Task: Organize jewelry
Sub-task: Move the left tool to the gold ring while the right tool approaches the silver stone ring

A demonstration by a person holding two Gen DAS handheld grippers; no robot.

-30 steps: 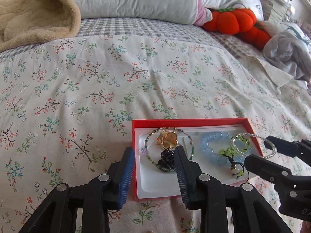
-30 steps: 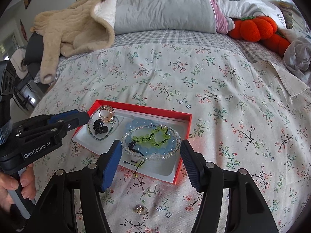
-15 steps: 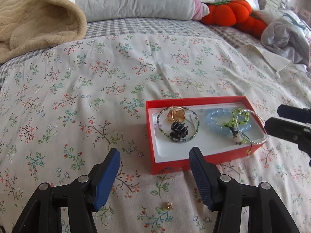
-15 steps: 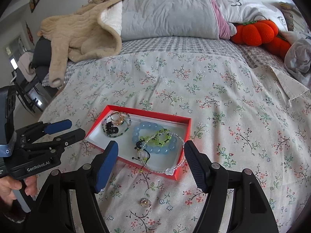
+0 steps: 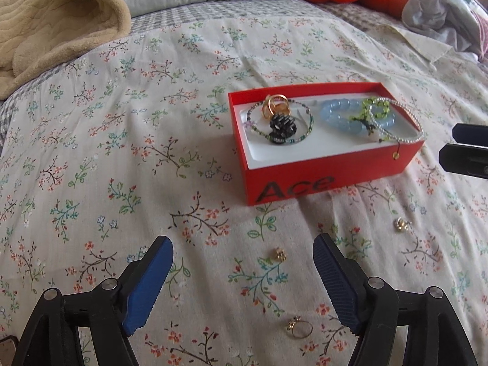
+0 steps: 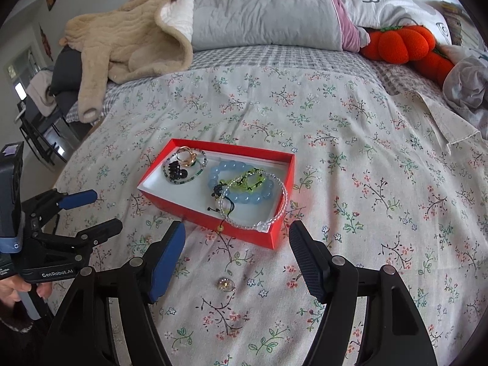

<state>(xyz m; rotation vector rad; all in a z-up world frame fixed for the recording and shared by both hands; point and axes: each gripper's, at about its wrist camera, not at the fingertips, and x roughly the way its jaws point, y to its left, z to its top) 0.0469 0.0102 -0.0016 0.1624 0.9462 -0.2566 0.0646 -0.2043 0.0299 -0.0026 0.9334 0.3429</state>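
The left gripper [image 5: 242, 257] hangs over the floral bedspread [image 5: 122, 140], its jaws opening with nothing gripped. The right gripper [image 6: 236, 238], spread and empty, hovers before the red box [image 6: 276, 235] of bracelets.

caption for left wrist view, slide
Left gripper opening, empty, above small gold rings on floral bedspread, before red box of bracelets.
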